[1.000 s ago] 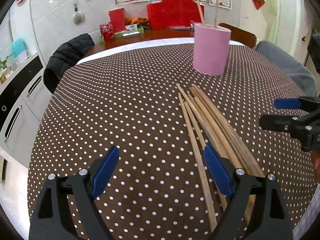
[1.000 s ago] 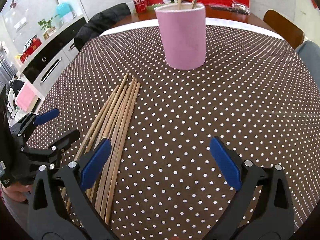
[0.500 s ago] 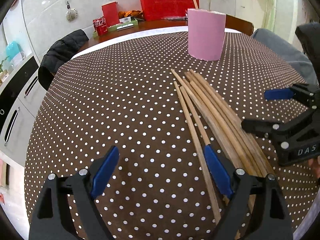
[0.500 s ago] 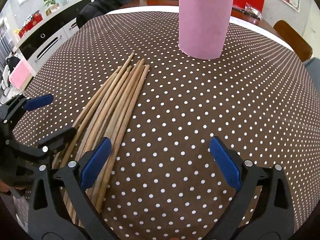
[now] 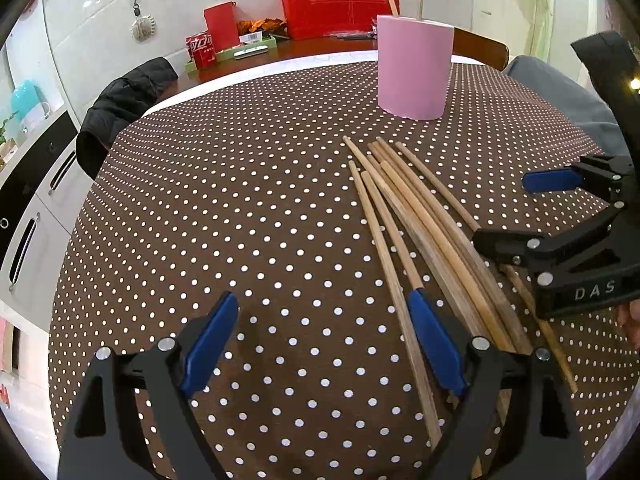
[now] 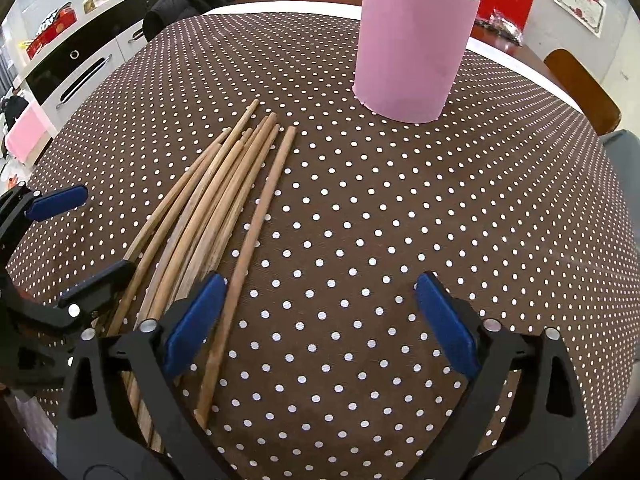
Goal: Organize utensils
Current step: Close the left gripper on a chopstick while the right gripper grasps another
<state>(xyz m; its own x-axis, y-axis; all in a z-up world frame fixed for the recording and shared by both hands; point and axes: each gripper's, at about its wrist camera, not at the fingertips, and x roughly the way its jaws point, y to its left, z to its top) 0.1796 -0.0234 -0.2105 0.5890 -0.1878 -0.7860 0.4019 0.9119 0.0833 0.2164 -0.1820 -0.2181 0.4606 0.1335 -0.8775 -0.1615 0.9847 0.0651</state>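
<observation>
**Inspector:** Your right gripper [image 6: 320, 320] is over the near end of the chopsticks [image 6: 208, 200] with its jaws wide but closing. One chopstick [image 6: 256, 216], lying a little apart from the bundle, passes just inside the left pad; the pads do not press on it yet. Your left gripper [image 5: 324, 344] stands spread with only cloth and the edge of the bundle between its jaws, holding nothing.

**Operator:** Where does the work stand?

**Inspector:** The loose sticks lie fanned on the dotted tablecloth [image 6: 400, 220], tips toward the pink holder [image 6: 412, 44], which stands upright beyond them and has two sticks in it. In my judgement you are at the pick-up step.

**Operator:** How should I take it?

**Inspector:** Centre the single stick between the pads before you close fully; at present it sits hard against one side and could roll out. Keep the left pad clear of the neighbouring sticks, or you will drag two. Grip nearer the middle if you can, so it does not swing when tipped upright.

**Operator:** Anything on materials?

**Inspector:** Sticks are plain wood, round, slim, smooth and likely to roll. The cloth is soft and may bunch under the pads. The holder is a matte, straight-walled cylinder and looks light; approach from above so you do not knock it.
</observation>
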